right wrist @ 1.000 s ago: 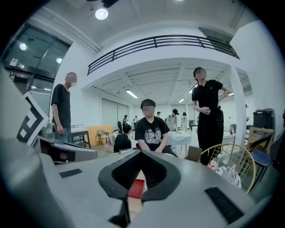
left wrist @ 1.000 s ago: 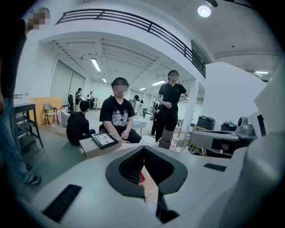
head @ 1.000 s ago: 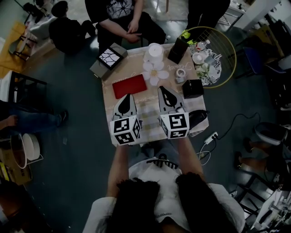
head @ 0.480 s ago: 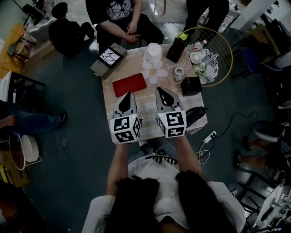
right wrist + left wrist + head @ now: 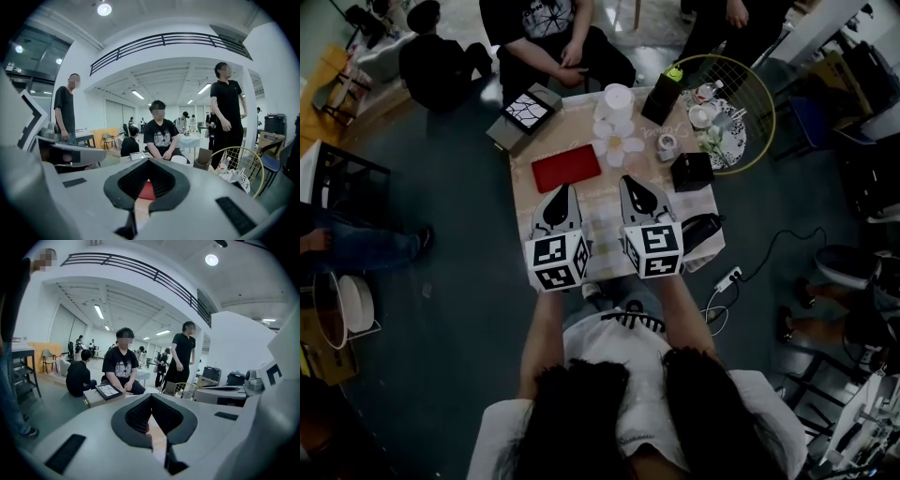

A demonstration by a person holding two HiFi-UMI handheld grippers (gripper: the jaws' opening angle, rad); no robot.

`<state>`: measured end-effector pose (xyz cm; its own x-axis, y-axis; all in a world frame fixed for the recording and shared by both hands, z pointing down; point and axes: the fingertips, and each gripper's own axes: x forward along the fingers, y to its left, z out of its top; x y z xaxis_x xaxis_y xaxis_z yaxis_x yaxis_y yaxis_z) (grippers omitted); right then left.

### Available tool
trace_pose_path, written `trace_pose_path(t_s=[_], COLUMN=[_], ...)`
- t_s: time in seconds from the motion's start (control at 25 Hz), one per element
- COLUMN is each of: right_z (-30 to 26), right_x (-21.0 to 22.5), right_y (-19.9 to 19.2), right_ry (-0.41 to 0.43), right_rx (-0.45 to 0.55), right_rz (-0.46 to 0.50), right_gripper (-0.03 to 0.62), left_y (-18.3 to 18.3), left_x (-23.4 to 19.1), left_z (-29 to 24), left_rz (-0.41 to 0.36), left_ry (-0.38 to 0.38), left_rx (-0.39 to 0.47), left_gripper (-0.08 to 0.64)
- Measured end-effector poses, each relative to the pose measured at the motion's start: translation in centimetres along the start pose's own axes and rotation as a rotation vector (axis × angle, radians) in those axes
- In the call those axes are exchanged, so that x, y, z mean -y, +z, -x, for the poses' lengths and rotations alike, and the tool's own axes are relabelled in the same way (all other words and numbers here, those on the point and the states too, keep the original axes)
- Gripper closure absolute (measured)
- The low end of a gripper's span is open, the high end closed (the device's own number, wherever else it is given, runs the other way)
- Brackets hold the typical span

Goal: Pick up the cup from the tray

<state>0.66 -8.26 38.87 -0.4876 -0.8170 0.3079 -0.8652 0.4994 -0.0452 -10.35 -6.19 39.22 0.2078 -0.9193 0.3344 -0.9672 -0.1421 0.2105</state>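
Cup [image 5: 703,116] on wire tray [image 5: 766,92] by cluttered table [image 5: 548,141], both hand-held grippers [image 5: 561,190] [image 5: 629,181] clenched, busy hall

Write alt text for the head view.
Seen from above, a person holds a shut left claw and shut right claw side by side over a small pale tan table; a flat red rectangular tray lies beyond them.

"Anything different from a second ago?"

"Not much. The wearer's head has tipped, so the table [image 5: 614,202] and the red board [image 5: 566,168] on it sit a little higher in the head view. The left gripper [image 5: 559,190] and the right gripper [image 5: 628,181] have drifted up and slightly leftward too."

"And behind the table?"

"The standing person in black has shifted. A hand [image 5: 737,13] shows at the top edge now, where only dark clothing showed before."
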Motion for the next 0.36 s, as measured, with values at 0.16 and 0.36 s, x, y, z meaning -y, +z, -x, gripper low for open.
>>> trace_pose_path(t_s=[0.16,0.36], right_z=[0.30,0.76], right_x=[-0.30,-0.71], right_y=[-0.05,-0.55], right_ry=[-0.003,-0.004], right_rx=[-0.002,-0.010], right_rz=[-0.003,-0.009], right_gripper=[0.586,0.586], left_y=[-0.15,-0.64], left_x=[0.24,0.43], left_z=[0.36,0.89], left_rz=[-0.018,-0.018], left_ry=[-0.007,-0.013], left_rx=[-0.001,-0.009], left_gripper=[0.554,0.554])
